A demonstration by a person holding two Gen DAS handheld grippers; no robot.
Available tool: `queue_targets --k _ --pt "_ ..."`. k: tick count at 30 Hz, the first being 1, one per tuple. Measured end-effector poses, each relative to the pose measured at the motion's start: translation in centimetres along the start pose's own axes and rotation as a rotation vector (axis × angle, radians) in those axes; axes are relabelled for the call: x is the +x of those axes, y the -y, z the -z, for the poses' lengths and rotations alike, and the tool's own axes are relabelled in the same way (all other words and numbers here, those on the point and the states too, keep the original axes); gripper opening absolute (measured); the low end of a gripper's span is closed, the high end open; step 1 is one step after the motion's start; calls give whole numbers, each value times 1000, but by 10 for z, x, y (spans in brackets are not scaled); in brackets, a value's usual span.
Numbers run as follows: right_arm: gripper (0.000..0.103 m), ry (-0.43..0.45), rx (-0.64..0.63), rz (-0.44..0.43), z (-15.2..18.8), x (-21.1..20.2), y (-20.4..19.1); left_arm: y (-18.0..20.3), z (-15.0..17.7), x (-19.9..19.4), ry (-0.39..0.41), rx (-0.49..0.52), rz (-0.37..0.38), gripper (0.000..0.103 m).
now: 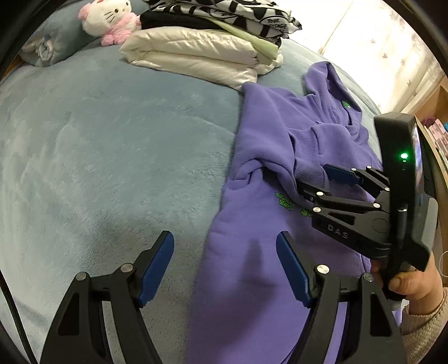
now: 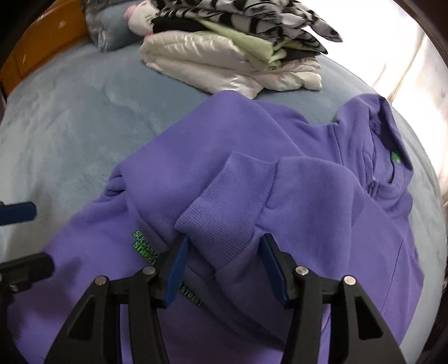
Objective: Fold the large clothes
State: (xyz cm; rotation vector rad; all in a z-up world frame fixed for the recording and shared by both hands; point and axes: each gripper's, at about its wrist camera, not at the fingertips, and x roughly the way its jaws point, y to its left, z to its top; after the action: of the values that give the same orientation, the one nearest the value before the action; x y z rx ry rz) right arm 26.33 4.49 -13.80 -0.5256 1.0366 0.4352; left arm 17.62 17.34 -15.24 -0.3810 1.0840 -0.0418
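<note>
A purple hoodie (image 1: 280, 134) (image 2: 224, 134) with green lettering lies spread on the grey-blue bed cover (image 1: 112, 154). One sleeve is folded across its body, ending in a ribbed cuff (image 2: 224, 201) (image 1: 308, 168). My right gripper (image 2: 226, 238) (image 1: 313, 177) points down at that cuff. The cuff lies between its blue pads, which stand apart from it. A hand (image 1: 408, 282) holds the gripper's handle. My left gripper (image 1: 224, 236) (image 2: 30, 238) hangs wide open over the hoodie's left edge, gripping nothing.
A stack of folded clothes (image 1: 201, 53) (image 2: 224, 61) sits at the far side of the bed, just beyond the hoodie's shoulder. A plush cat (image 1: 109, 19) and a pillow (image 1: 50, 42) lie behind it. A bright curtain (image 1: 378, 33) is on the right, a wooden headboard (image 2: 42, 36) far left.
</note>
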Motion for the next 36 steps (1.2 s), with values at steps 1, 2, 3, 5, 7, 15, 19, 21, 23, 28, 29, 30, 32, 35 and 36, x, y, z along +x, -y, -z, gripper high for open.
queue_targets --k 1,2,3,5,7,15,19,21,23,28,29,30,32,35,36 --pt "54 3 -9 10 -1 2 -1 -1 0 0 -1 -2 0 74" --pt "54 11 -13 19 -3 3 -1 -1 0 0 0 -1 0 74" --pt "46 25 -7 27 -4 3 1 -2 0 0 2 1 0 74" --pt "23 29 16 60 -7 1 8 0 0 -2 12 9 -2 74" --pt "20 69 89 28 -9 -12 24 1 2 -5 19 14 -1 74" --pt "20 370 442 49 35 -120 128 11 3 -16 55 39 17 74" --pt "26 252 637 116 99 -113 188 20 4 -19 54 79 15 74" --pt "29 142 704 94 131 -96 209 25 1 -20 47 105 20 74" --pt "29 71 772 45 162 -84 225 30 -5 -19 33 129 37 74" --pt "49 96 947 -144 202 -82 256 43 -39 -5 5 181 82 74" --pt "50 117 967 -174 202 -81 261 46 -50 0 11 190 80 74" --pt "50 125 972 -189 200 -79 264 49 -58 4 17 196 76 74" --pt "50 134 982 -219 190 -70 270 54 -79 17 21 206 74 74" --pt "50 113 980 -233 177 -53 274 58 -108 41 7 204 70 74" --pt "50 98 977 -246 172 -42 274 58 -116 48 12 203 61 74"
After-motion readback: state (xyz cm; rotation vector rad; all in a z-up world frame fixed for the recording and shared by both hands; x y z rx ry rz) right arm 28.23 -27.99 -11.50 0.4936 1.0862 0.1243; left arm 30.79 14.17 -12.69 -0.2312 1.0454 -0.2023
